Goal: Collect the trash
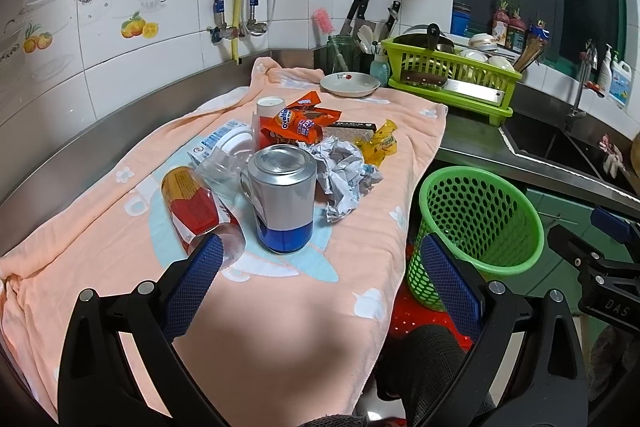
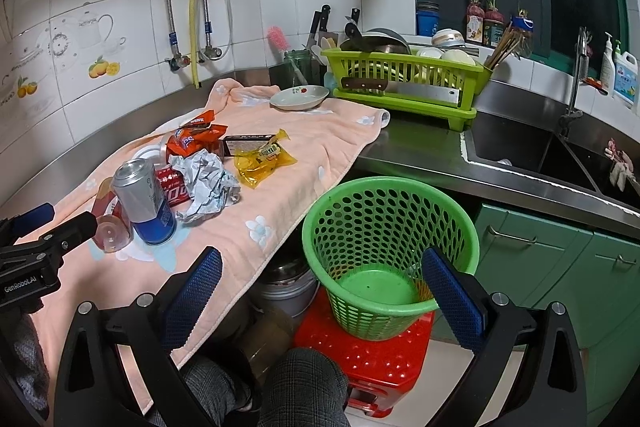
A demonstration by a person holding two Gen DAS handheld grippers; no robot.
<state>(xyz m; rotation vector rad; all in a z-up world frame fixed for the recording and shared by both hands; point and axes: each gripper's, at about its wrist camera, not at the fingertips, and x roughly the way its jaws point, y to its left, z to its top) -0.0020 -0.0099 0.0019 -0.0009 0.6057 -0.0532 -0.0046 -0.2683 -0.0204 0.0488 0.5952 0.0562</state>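
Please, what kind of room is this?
Most likely a home kitchen: a steel sink with a tap, a green dish rack full of bowls, and knives against a tiled wall.

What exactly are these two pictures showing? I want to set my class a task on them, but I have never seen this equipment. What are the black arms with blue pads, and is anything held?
There is no robot here. A person holds a two-finger tool in each hand, and each tool has a wide-angle camera looking forward along its fingers. One picture comes from the left gripper, the other from the right gripper. Both are open and hold nothing.

On the counter lies a peach towel with rubbish on it: a silver and blue can standing upright, a red bottle lying on its side, crumpled paper, orange wrappers and a yellow wrapper. Beside the counter, lower down, an empty green basket stands on a red stool.
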